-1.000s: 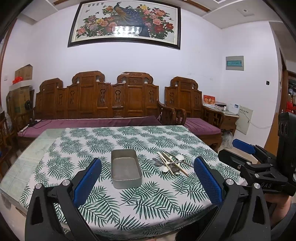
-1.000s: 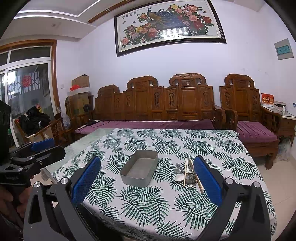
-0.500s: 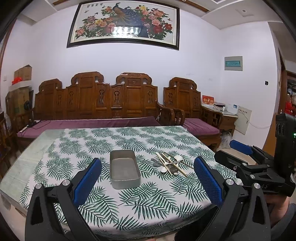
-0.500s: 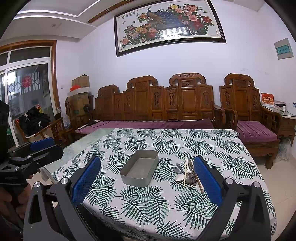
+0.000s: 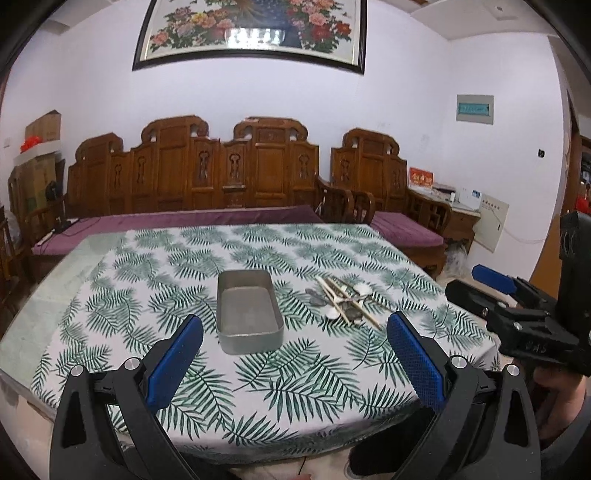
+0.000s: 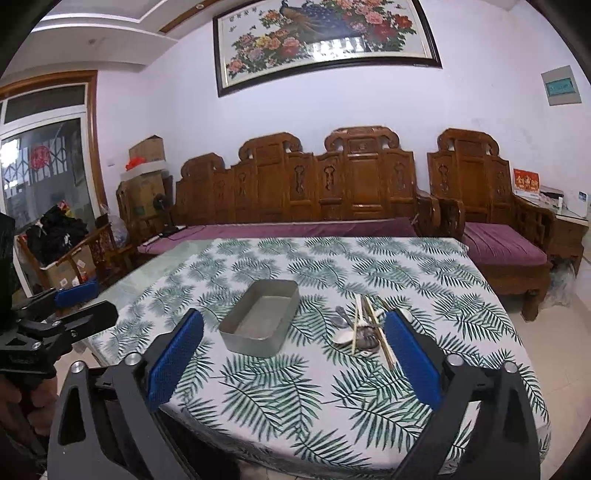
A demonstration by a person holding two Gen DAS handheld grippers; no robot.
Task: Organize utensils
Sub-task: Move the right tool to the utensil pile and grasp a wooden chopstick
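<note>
Both grippers lower, nearer the tray (image 5: 249,312); fingers (image 6: 177,360) spread, empty; window only rightward

Soft even indoor light, glare on the framed painting (image 5: 255,35) (ceiling lamp reflected), strong fisheye bending, dark corners

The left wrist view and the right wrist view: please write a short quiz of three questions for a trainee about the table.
1. True or false: the metal tray already holds utensils.
2. What lies in the pile beside the tray?
A. forks
B. chopsticks and spoons
C. cups
3. Fill in: the left gripper and right gripper are both ____.

Key:
1. False, it is empty.
2. B
3. open, nothing between the fingers.
</note>
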